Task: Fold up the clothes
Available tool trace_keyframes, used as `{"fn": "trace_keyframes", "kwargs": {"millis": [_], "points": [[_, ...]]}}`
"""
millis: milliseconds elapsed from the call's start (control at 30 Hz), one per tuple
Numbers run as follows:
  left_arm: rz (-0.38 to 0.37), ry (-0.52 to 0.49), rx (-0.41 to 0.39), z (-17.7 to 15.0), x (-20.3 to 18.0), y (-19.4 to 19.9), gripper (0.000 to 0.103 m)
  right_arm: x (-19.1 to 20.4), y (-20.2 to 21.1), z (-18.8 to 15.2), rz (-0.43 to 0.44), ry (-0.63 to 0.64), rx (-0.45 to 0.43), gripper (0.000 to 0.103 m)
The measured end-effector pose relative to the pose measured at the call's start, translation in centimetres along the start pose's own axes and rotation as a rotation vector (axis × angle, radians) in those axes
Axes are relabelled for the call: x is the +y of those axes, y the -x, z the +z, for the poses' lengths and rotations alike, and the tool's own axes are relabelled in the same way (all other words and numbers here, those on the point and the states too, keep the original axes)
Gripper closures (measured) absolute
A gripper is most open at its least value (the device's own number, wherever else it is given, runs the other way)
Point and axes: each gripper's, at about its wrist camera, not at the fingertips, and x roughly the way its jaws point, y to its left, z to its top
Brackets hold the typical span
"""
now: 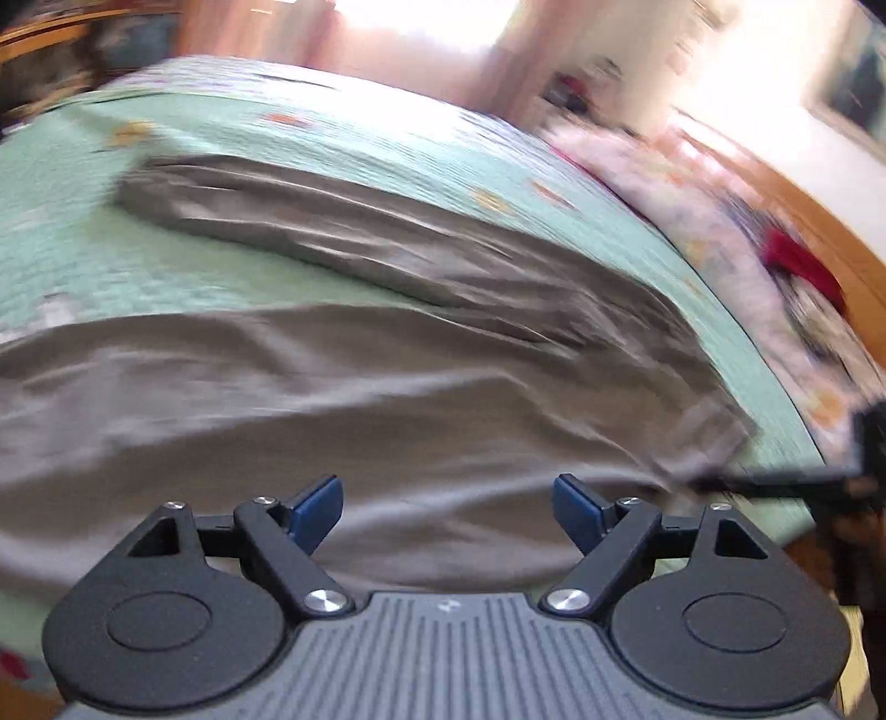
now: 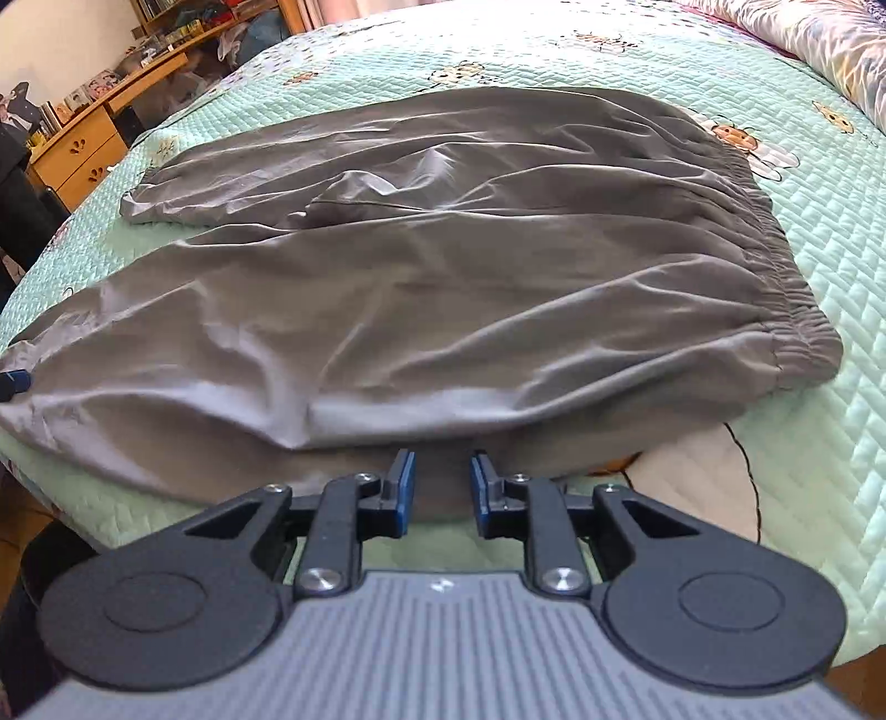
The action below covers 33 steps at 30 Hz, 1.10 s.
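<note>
Grey trousers (image 2: pixel 443 277) lie spread across a green quilted bed cover (image 2: pixel 830 387), with the elastic waistband (image 2: pixel 775 266) to the right and the leg ends (image 2: pixel 138 205) to the left. My right gripper (image 2: pixel 443 484) sits at the trousers' near edge. Its jaws stand a narrow gap apart, and no cloth is pinched between the pads. The left wrist view is blurred by motion. In it my left gripper (image 1: pixel 446 507) hovers wide open over the trousers (image 1: pixel 387 387), holding nothing. One blue fingertip (image 2: pixel 14 382) of it shows at the left edge of the right wrist view.
A flowered duvet (image 2: pixel 819 44) is heaped at the bed's far right. A wooden desk with shelves (image 2: pixel 83 144) stands beyond the bed's left side. The wooden bed frame (image 1: pixel 819 221) curves along the right of the left wrist view.
</note>
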Motion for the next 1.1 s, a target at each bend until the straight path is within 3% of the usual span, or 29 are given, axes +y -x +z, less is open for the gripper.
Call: {"fn": "trace_keyframes", "kwargs": {"millis": [167, 367, 467, 600, 667, 800, 867, 933, 1000, 1100], "points": [[-0.106, -0.113, 0.07, 0.2, -5.7, -3.5, 0.018, -0.6, -0.6, 0.7, -0.01, 0.028, -0.028, 0.079], [-0.123, -0.151, 0.131, 0.2, -9.2, -7.1, 0.018, -0.8, -3.0, 2.8, -0.009, 0.034, -0.016, 0.079], [-0.107, -0.15, 0.155, 0.1, -9.5, -8.0, 0.018, -0.4, -3.3, 2.5, -0.019, 0.093, 0.083, 0.08], [-0.134, -0.129, 0.196, -0.5, -9.1, -8.2, 0.018, -0.4, -1.0, -0.3, -0.006, 0.182, 0.221, 0.08], [-0.13, -0.117, 0.19, -0.6, -9.0, -8.3, 0.018, -1.2, 0.1, -0.5, 0.014, 0.135, 0.2, 0.08], [-0.158, -0.099, 0.173, 0.1, -9.6, -8.2, 0.018, -2.1, 1.8, 1.2, 0.08, 0.043, 0.049, 0.079], [-0.187, -0.105, 0.15, 0.8, -10.5, -8.2, 0.018, -2.1, 1.2, 2.2, 0.1, 0.04, 0.023, 0.079], [-0.217, -0.103, 0.126, 1.6, -11.5, -8.6, 0.018, -1.9, -0.2, 2.5, 0.054, 0.07, 0.017, 0.079], [-0.225, -0.094, 0.118, 2.0, -12.2, -9.7, 0.017, -2.3, -1.8, 2.1, 0.043, 0.07, 0.075, 0.079], [-0.254, -0.085, 0.208, 0.5, -12.5, -11.1, 0.018, -2.3, -0.9, -0.2, 0.056, 0.098, 0.126, 0.08]]}}
